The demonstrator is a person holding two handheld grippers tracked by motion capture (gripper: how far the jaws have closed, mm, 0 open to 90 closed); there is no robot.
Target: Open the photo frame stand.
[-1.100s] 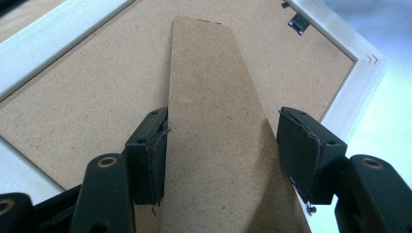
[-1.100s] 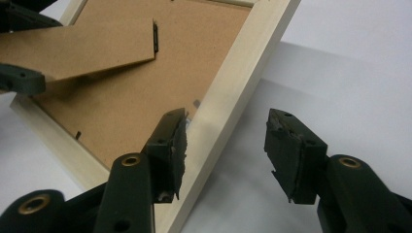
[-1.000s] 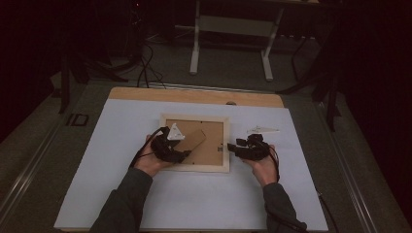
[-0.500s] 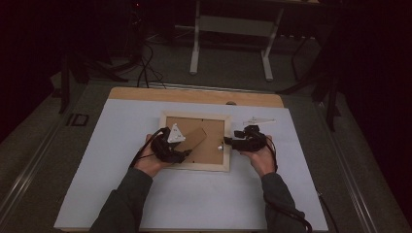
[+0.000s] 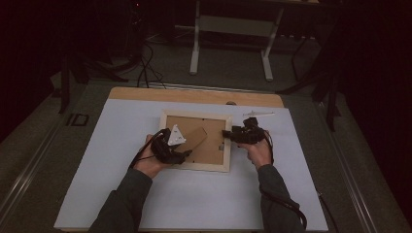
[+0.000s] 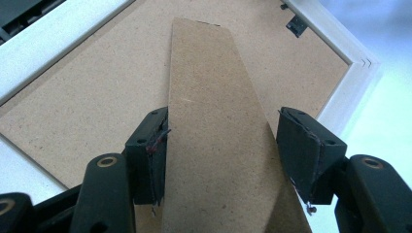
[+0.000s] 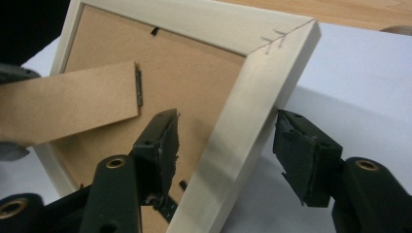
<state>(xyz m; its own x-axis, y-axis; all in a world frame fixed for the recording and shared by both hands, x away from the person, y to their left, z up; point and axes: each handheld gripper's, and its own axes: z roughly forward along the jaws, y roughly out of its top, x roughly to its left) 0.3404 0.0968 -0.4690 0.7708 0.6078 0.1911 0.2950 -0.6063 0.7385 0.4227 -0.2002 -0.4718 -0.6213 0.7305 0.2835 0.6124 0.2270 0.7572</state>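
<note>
Pale wooden frame (image 7: 243, 131), rough fibreboard stand (image 6: 218, 121).

A pale wooden picture frame (image 5: 195, 166) lies face down on the white table cover (image 5: 121, 145), near its middle, brown fibreboard backing up. A brown cardboard easel stand (image 6: 214, 126), hinged to the backing, slants across it toward the frame's left edge.

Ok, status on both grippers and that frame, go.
Left hand-held gripper astride the stand flap, grip unclear. Right hand-held gripper open, jaws just widened, straddling the picture frame rail. Frame lies face down. Nothing in the way.
</note>
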